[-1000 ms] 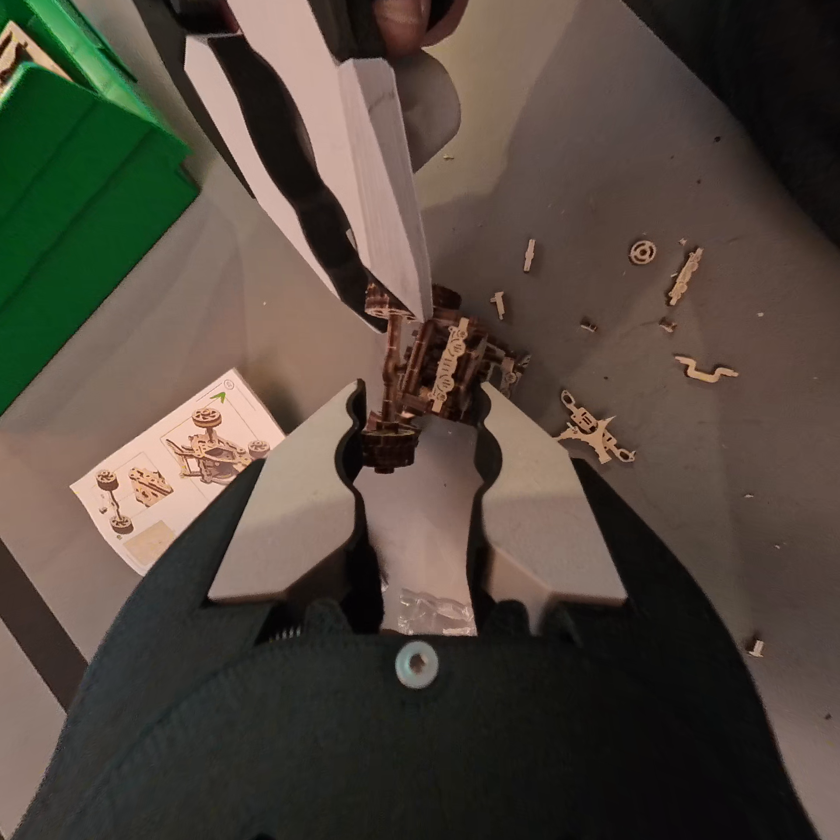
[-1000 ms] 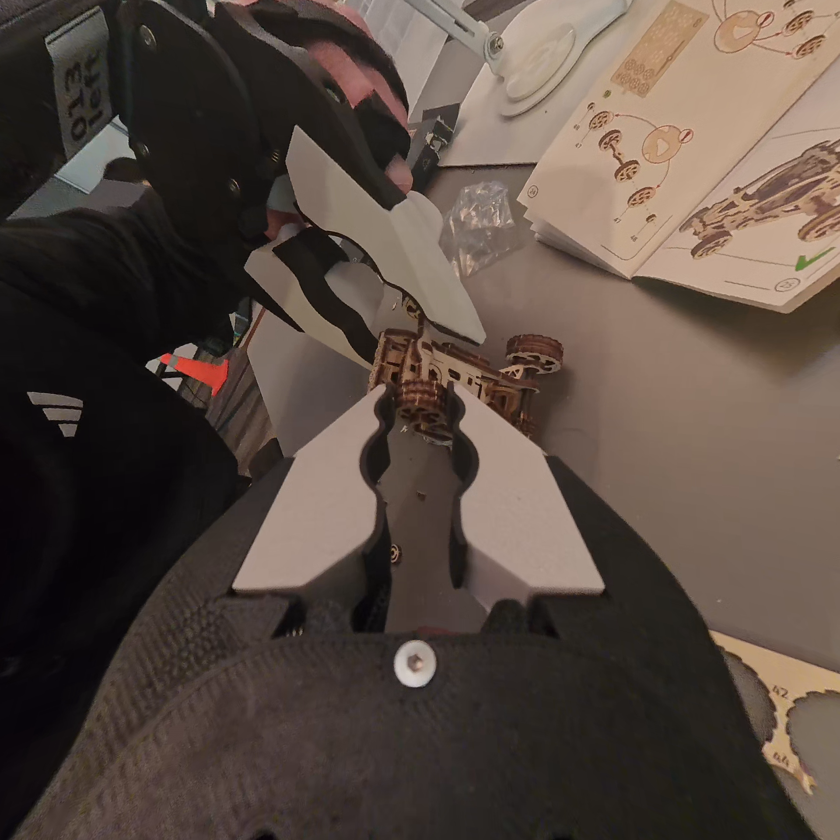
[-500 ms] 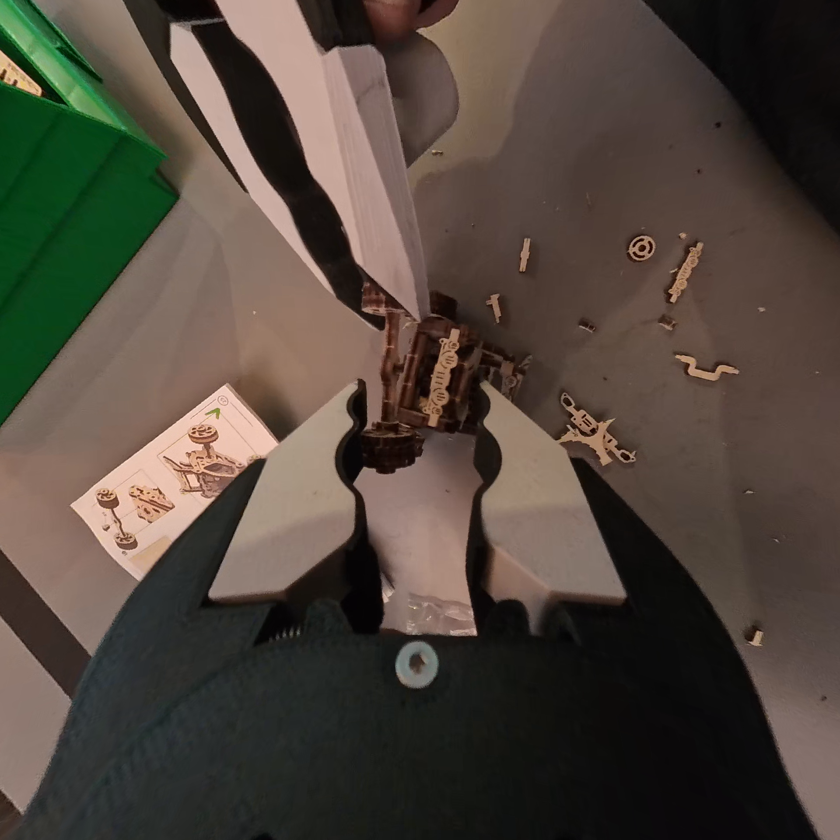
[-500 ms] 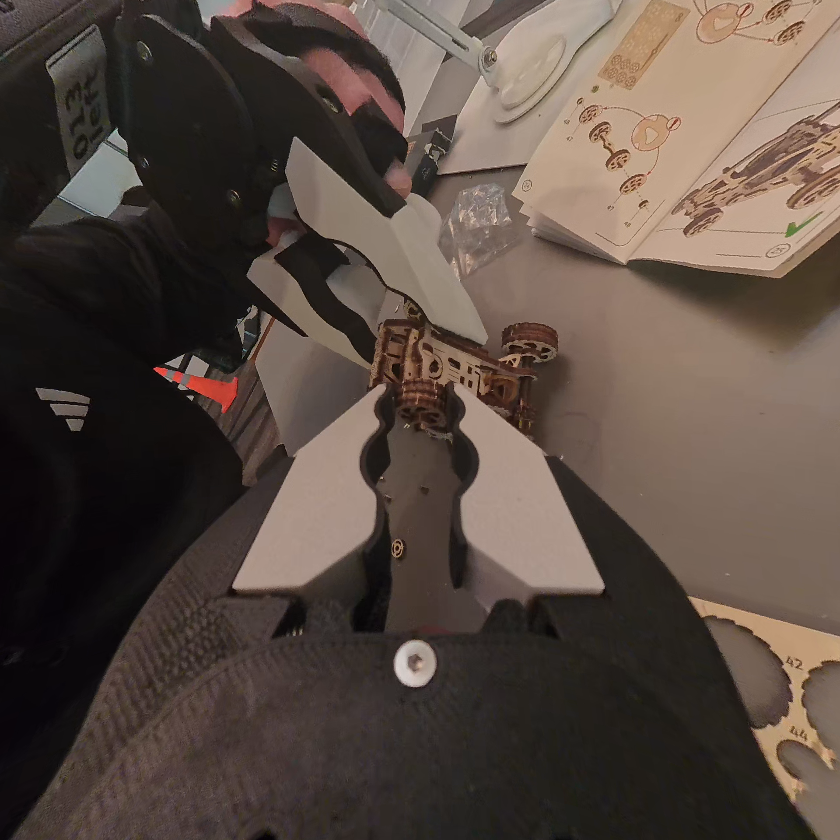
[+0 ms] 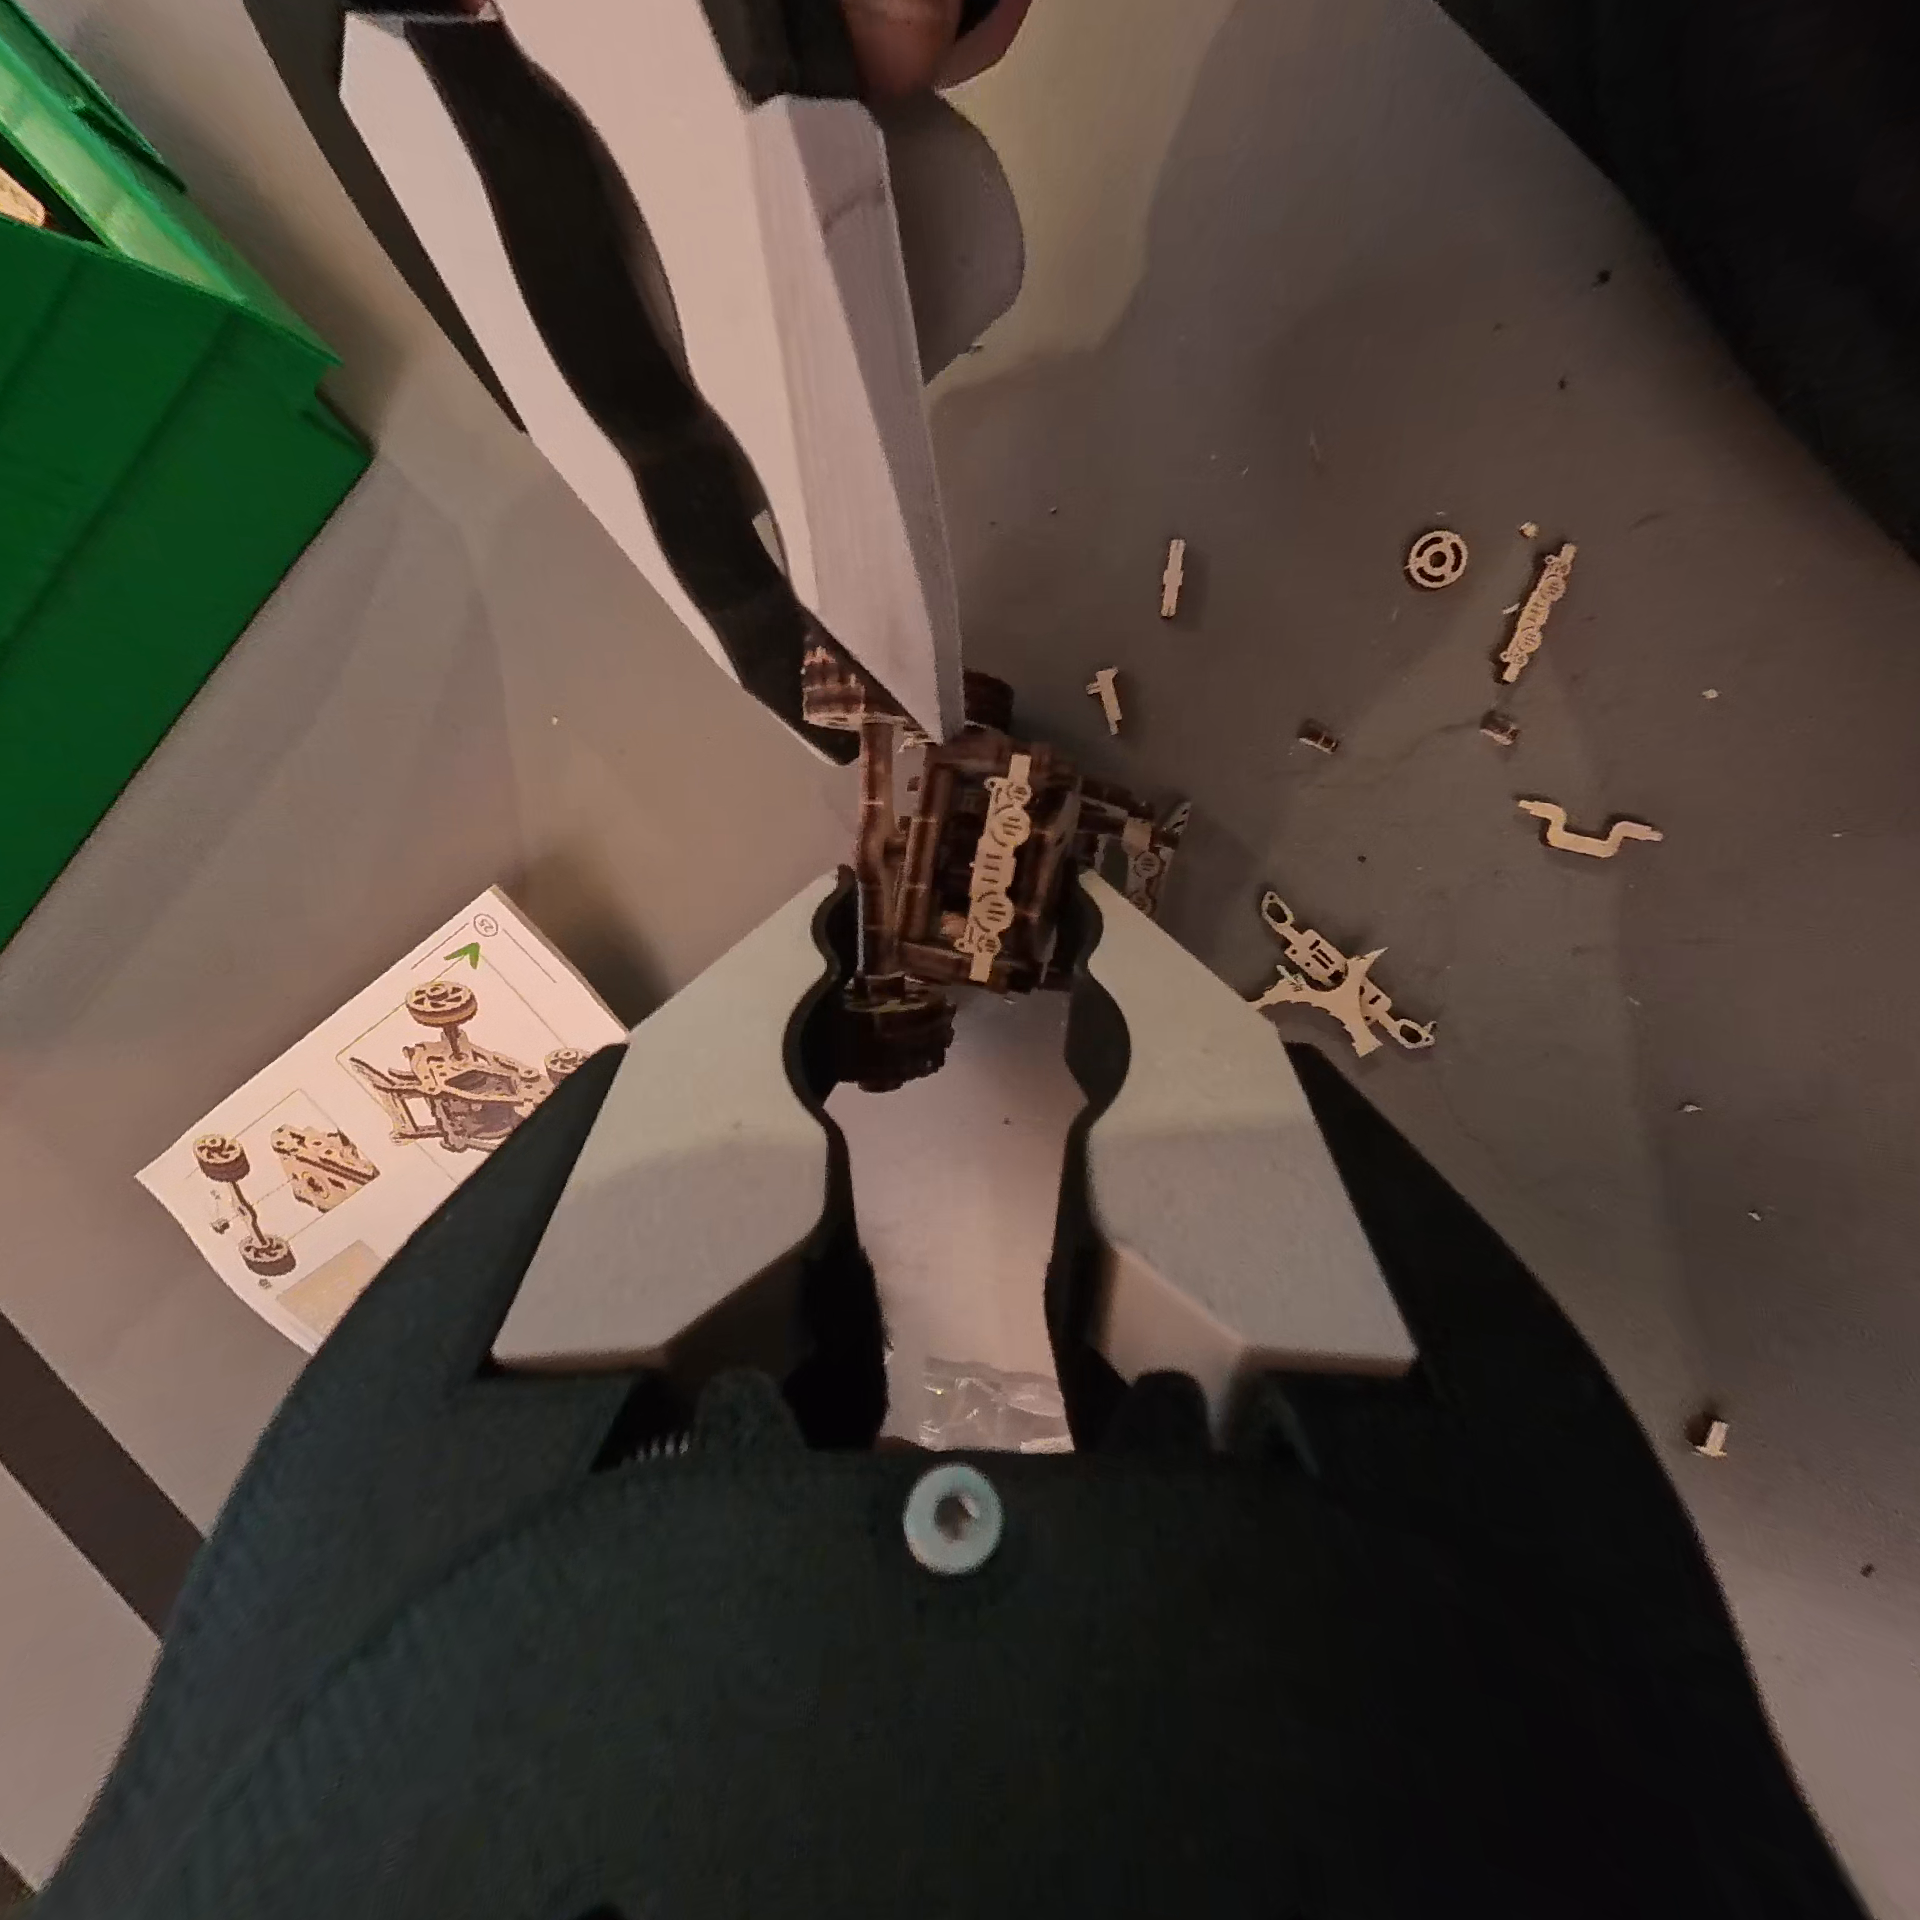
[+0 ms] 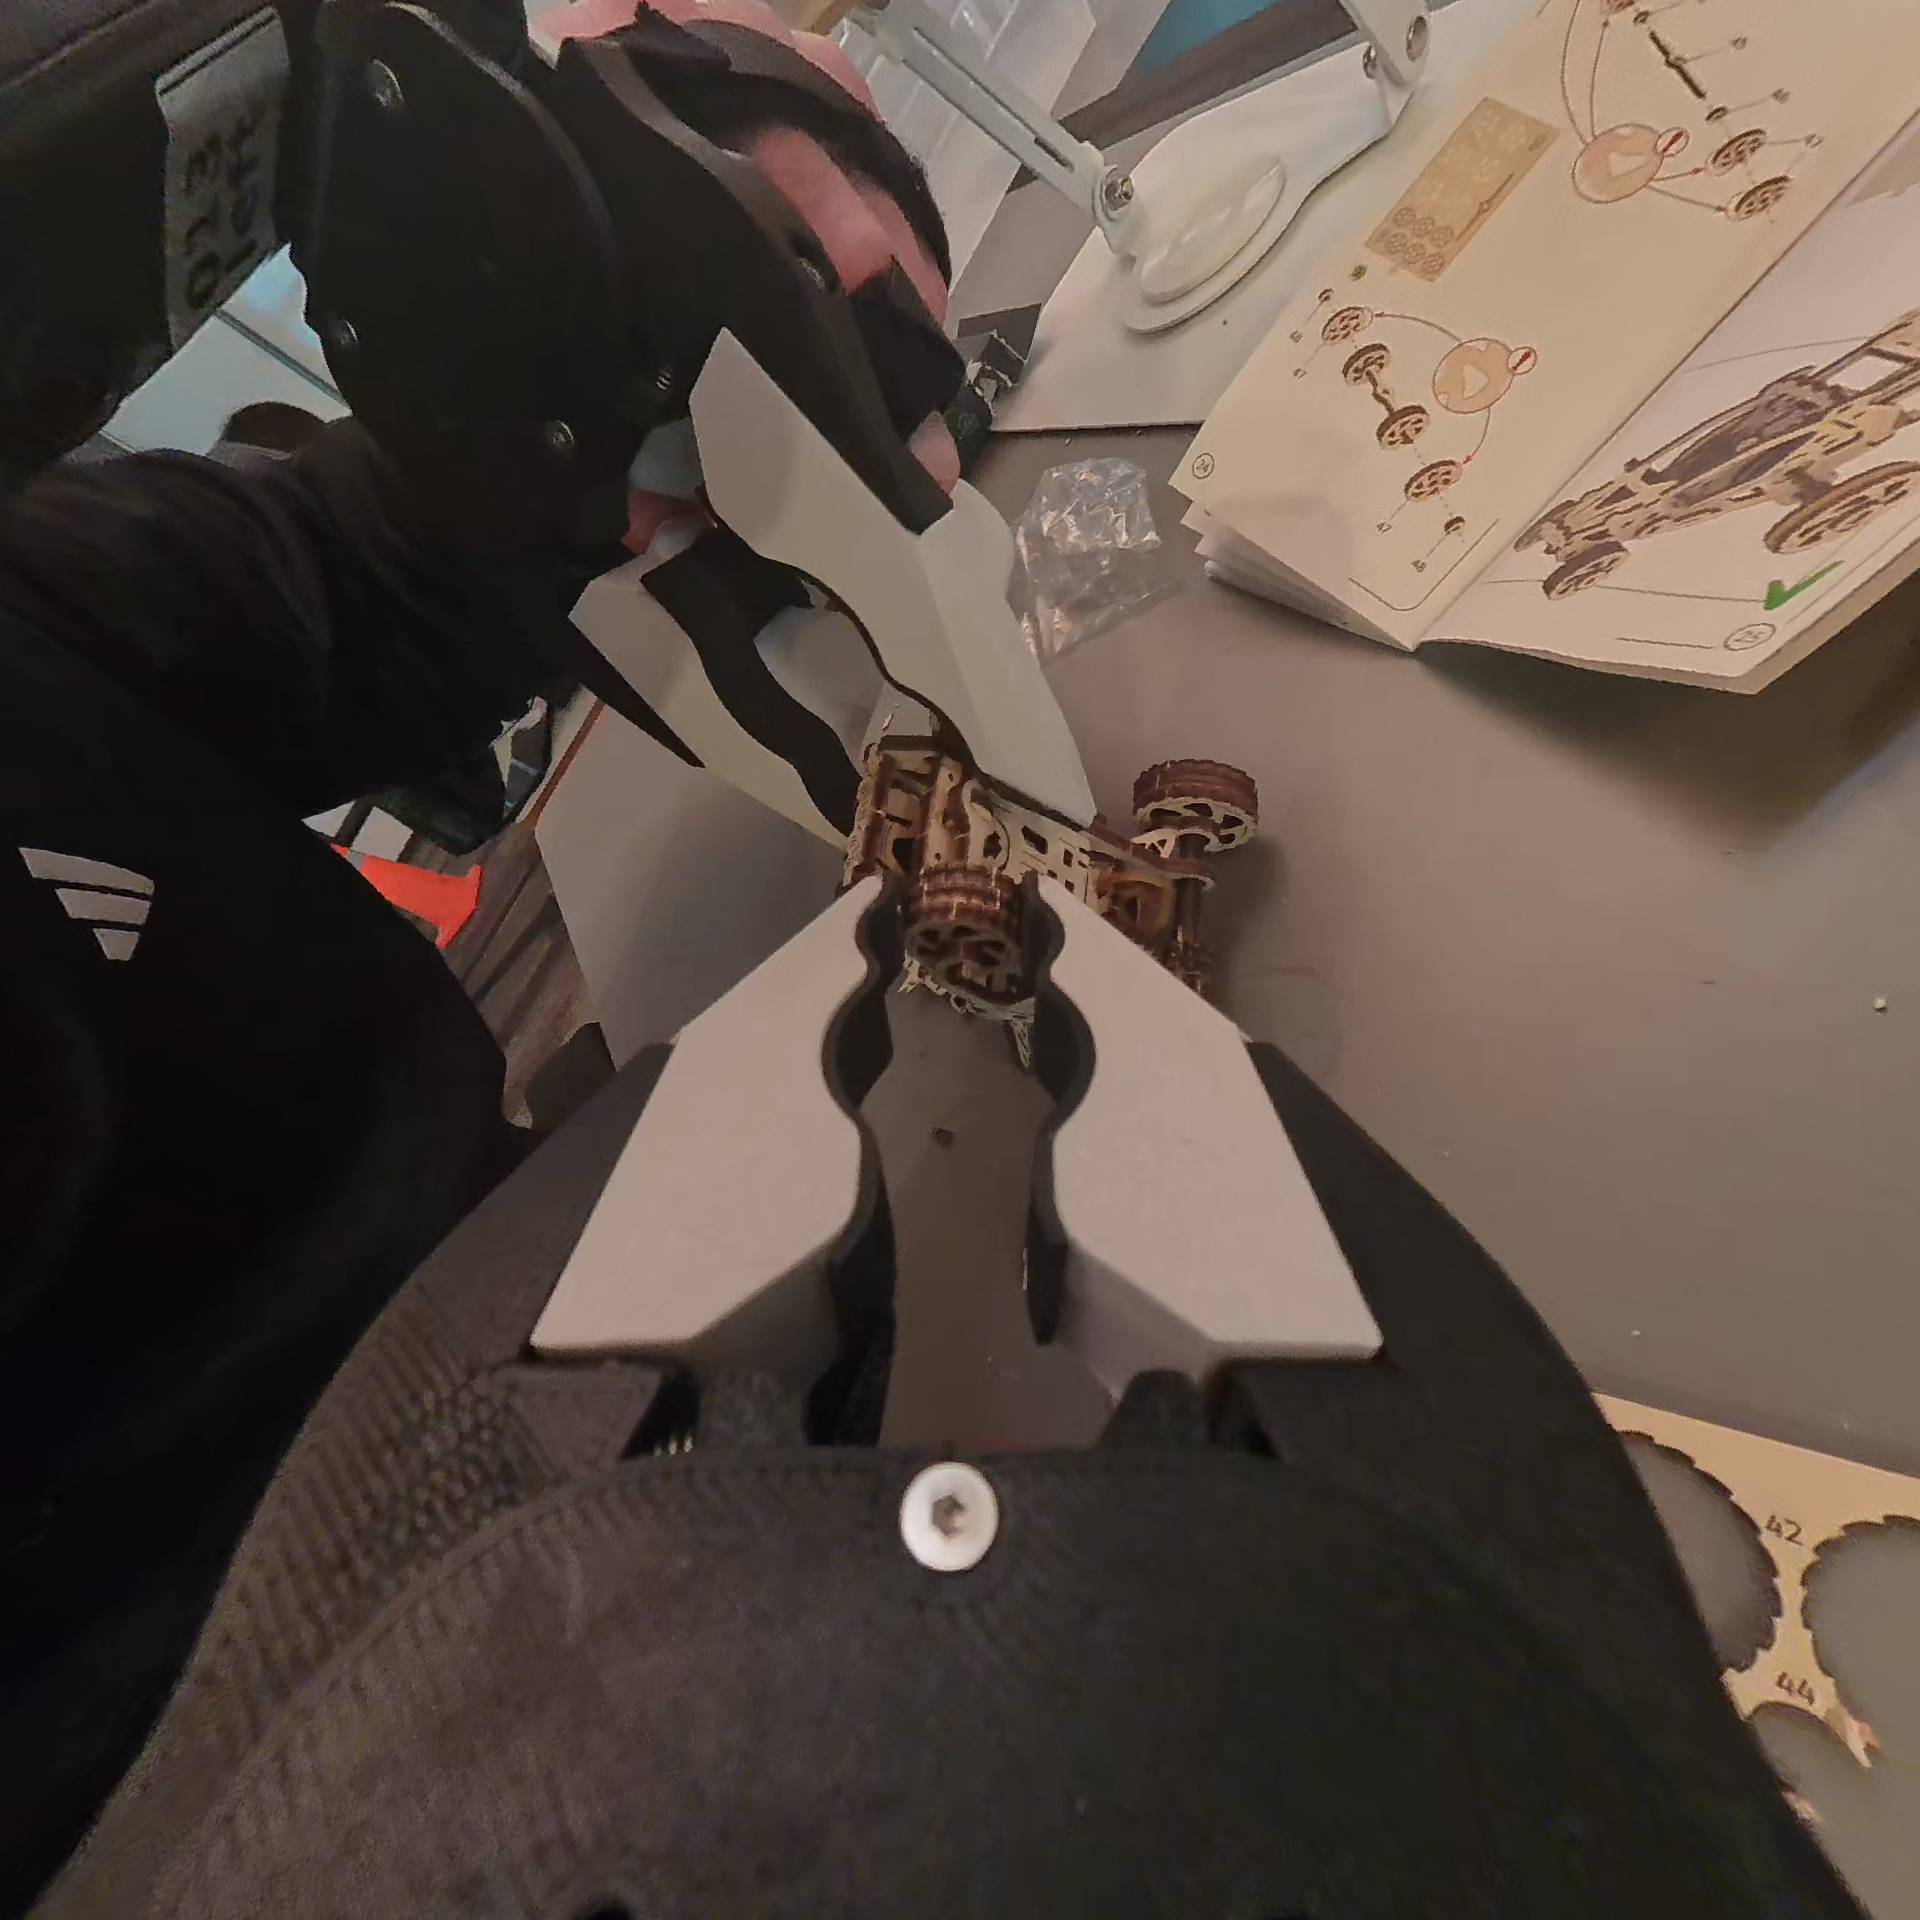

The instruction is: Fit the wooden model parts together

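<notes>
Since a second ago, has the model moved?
No, not noticeably: the model sits in the same spot, just left of the cross-shaped part.

Hidden, cropped and unclear parts

In the left wrist view the right tool [image 5: 883,717] covers the far end of the wooden model [image 5: 987,862], so contact there cannot be told; the left tool [image 5: 961,914] hides the model's near edge, the green bin [image 5: 125,436] is cut by the left edge, and the instruction sheet [image 5: 384,1112] slips under the tool body. In the right wrist view the booklet [image 6: 1558,416] and the punched parts sheet [image 6: 1787,1621] run off the right edge, and the clear bag [image 6: 1091,551] holds contents too small to tell.
</notes>
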Available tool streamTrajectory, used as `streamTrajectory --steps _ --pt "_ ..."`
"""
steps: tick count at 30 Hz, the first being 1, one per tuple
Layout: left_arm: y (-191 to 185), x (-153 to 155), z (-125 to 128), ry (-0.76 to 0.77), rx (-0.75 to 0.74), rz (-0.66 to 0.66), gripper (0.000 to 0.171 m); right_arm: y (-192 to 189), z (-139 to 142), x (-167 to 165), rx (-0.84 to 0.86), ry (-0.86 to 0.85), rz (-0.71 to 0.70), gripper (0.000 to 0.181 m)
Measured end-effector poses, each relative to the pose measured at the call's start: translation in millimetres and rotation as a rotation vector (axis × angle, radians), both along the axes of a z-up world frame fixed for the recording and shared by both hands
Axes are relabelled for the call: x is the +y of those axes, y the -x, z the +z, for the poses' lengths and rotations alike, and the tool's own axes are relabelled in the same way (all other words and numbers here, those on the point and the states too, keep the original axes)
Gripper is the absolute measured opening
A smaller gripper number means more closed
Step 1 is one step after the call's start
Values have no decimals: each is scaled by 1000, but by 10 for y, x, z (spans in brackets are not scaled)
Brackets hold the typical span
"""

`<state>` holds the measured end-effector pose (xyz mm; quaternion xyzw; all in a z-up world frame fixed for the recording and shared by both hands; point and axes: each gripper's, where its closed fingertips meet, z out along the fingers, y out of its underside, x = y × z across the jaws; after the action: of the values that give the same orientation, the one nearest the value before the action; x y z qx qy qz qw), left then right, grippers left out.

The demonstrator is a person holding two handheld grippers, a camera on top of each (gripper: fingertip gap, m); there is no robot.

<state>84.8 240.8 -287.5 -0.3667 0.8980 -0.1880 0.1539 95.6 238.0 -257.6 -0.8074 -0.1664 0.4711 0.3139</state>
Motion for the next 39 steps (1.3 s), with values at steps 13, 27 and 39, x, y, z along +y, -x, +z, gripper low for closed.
streamTrajectory --steps 13,27,39 --pt "52 -17 -11 -28 47 -15 33 57 8 -39 -83 -141 5 20" --pt "41 -39 -24 1 96 -25 30 7 84 -40 -247 -322 27 35" --pt "-19 -107 -30 8 130 34 30 41 -152 -62 -735 -414 91 44"
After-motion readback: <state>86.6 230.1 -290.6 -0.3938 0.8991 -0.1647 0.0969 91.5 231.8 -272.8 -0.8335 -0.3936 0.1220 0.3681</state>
